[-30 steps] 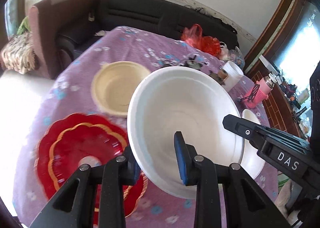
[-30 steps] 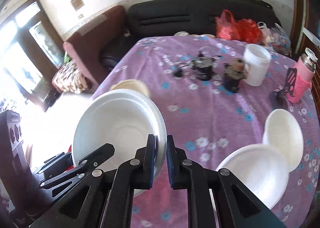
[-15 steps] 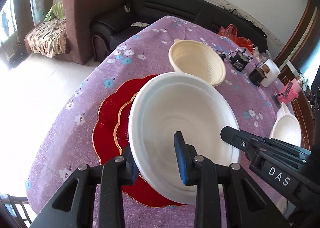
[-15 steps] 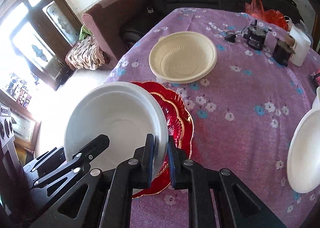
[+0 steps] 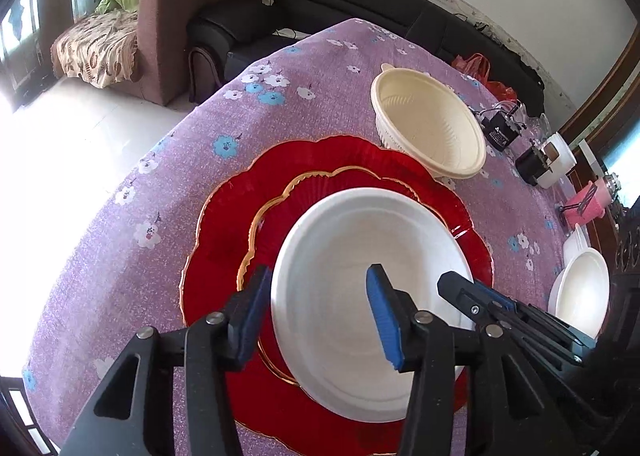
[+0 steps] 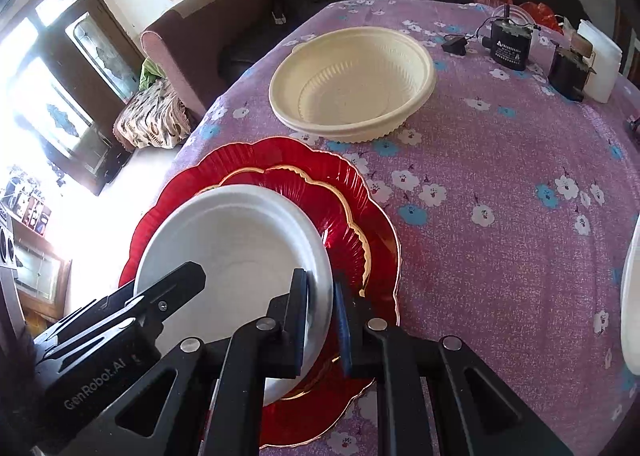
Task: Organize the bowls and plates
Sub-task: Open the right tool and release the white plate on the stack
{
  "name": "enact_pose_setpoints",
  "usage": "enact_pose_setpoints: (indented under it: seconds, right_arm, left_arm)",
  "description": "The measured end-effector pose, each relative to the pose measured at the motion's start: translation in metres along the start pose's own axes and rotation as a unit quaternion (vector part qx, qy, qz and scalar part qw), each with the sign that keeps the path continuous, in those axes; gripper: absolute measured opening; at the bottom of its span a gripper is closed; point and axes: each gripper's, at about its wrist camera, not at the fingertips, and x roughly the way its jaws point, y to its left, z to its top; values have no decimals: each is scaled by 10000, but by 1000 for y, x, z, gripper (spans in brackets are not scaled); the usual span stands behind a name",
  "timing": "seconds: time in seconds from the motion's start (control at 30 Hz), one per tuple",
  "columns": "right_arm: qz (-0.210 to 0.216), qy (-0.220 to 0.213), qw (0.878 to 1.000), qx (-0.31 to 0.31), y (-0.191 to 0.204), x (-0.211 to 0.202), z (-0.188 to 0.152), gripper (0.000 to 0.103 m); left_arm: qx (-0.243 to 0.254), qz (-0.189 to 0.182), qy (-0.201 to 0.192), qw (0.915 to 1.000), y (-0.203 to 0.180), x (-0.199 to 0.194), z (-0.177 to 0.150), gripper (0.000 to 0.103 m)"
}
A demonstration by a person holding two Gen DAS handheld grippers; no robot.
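On the purple worktop, the white bowl now sits on the red plates; the left hand-held gripper has just been opening and lets go, while the right hand-held gripper pinches its rim.

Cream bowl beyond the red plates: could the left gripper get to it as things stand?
Probably yes: the left gripper stands open astride the white plate's rim, and bare cloth lies around the cream bowl.

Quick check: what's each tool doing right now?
Left tool: just opened, jaws astride the white bowl's rim, not pressing.
Right tool: shut on the white bowl's rim.
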Motion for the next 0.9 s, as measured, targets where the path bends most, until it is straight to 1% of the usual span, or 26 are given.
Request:
enact_pose_setpoints:
  seconds: [0.03,0.07,0.13,0.17,0.2,0.27,0.33,0.37,0.4,0.43,0.47,0.57,0.63,0.67,0.73,0.8,0.9]
  right_arm:
    - [-13,-49,10000,-15,0,-1,0,19]
    - [-4,-125,9999,-3,0,-3,0,23]
    - [114,-303,9995,20,-2,-9,1,34]
    - [154,-387,9991,27,-2,-12,1,43]
    - [183,-482,9987,40,-3,-17,2,45]
    - [227,-638,9977,72,-4,-28,2,45]
    - [302,-780,9965,91,-7,-43,1,45]
    - [352,-852,9957,92,-8,-51,-2,45]
    - [405,-938,9947,81,-11,-60,-5,45]
    - [427,-1008,9940,64,-13,-67,-9,46]
    - [430,-1066,9934,56,-16,-73,-12,47]
    - [477,-1231,9912,33,-29,-92,-26,47]
    - [469,-1328,9900,28,-38,-103,-36,48]
    - [461,-1376,9894,39,-43,-108,-42,48]
    - [437,-1499,9877,90,-56,-118,-55,48]
    - [442,-1598,9860,193,-71,-126,-65,50]
    - [421,-1798,9817,472,-97,-142,-85,54]
  left_arm:
    - [-23,-36,-27,10000,0,-2,1,49]
    - [-25,-61,-63,10000,-1,-4,1,49]
    - [-15,-69,-161,9998,-2,-10,1,52]
    - [-14,-76,-203,9998,-3,-13,0,52]
    - [-18,-96,-259,9996,-4,-18,0,52]
    - [9,-123,-379,9992,-7,-26,-2,53]
    - [86,-141,-532,9984,-13,-38,-7,57]
    - [159,-173,-658,9976,-19,-47,-10,58]
    - [243,-174,-770,9966,-24,-53,-12,62]
    - [339,-132,-898,9953,-30,-60,-15,66]
    - [422,-60,-1041,9937,-36,-67,-18,67]
    - [632,54,-1405,9880,-54,-88,-31,73]
    - [754,209,-1626,9836,-66,-102,-41,79]
    - [816,278,-1763,9806,-72,-108,-46,81]
    - [973,489,-1982,9741,-85,-119,-57,89]
    - [1151,649,-2165,9673,-99,-127,-68,92]
    - [1443,648,-2282,9607,-119,-134,-81,95]
